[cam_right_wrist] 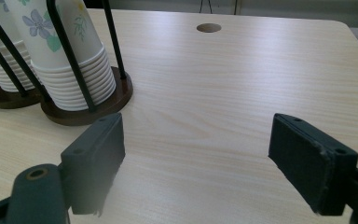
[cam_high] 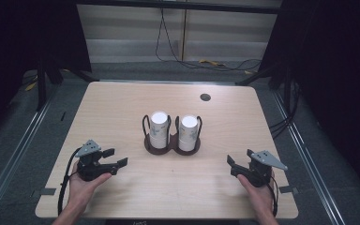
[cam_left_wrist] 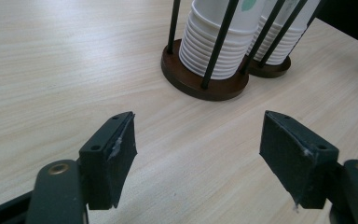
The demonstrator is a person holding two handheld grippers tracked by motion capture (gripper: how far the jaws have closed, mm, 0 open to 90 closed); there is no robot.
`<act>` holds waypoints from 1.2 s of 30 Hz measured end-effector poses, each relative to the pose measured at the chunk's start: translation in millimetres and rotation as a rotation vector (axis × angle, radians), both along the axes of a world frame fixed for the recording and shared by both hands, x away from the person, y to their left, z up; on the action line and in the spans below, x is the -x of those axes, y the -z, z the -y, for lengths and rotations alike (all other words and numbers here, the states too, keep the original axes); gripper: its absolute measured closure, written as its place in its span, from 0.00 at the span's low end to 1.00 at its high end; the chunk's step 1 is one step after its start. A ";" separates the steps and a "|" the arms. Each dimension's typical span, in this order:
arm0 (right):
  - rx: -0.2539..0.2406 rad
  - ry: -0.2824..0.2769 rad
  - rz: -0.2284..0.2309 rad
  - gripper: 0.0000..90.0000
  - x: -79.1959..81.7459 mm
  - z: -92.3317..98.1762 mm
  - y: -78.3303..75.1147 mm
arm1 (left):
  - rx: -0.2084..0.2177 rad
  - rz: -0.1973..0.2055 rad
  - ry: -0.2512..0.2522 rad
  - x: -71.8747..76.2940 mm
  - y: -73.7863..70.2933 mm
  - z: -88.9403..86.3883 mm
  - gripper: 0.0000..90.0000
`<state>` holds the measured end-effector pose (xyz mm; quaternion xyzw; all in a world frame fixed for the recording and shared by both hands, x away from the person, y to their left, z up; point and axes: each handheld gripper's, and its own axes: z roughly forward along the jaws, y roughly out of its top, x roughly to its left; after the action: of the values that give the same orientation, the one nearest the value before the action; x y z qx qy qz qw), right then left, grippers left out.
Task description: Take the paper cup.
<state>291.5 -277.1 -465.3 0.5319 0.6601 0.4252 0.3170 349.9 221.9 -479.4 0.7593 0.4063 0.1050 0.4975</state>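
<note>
- Left tool (cam_high: pixel 115 159): jaws wide apart, holding nothing, near the worktop's (cam_high: pixel 122 101) front-left edge.
- Right tool (cam_high: pixel 232 166): jaws wide, nothing held, near the front-right edge.
- Bare wood lies between each tool and the two-ring cup holder (cam_high: pixel 171 145) at centre.
- Two paper cup stacks (cam_high: pixel 159 126) stand upside down in the holder.
- Right gripper view: flower print on the cups, cable hole (cam_right_wrist: pixel 209 28) beyond.

Two cup stacks (cam_high: pixel 160 129) in dark holder (cam_high: pixel 171 146) mid-surface (cam_high: pixel 122 103); left claw (cam_high: pixel 115 159) and right claw (cam_high: pixel 231 166) both spread, empty, near front corners.
</note>
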 end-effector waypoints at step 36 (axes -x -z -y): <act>0.017 -0.087 -0.093 0.23 -1.6 -14.0 -1.8 | 0.025 0.024 0.055 -0.6 -39.4 10.5 0.31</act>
<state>293.1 -263.2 -463.5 0.5192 0.7001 0.4079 0.2718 350.5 211.5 -440.0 0.7626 0.3803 0.0952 0.5145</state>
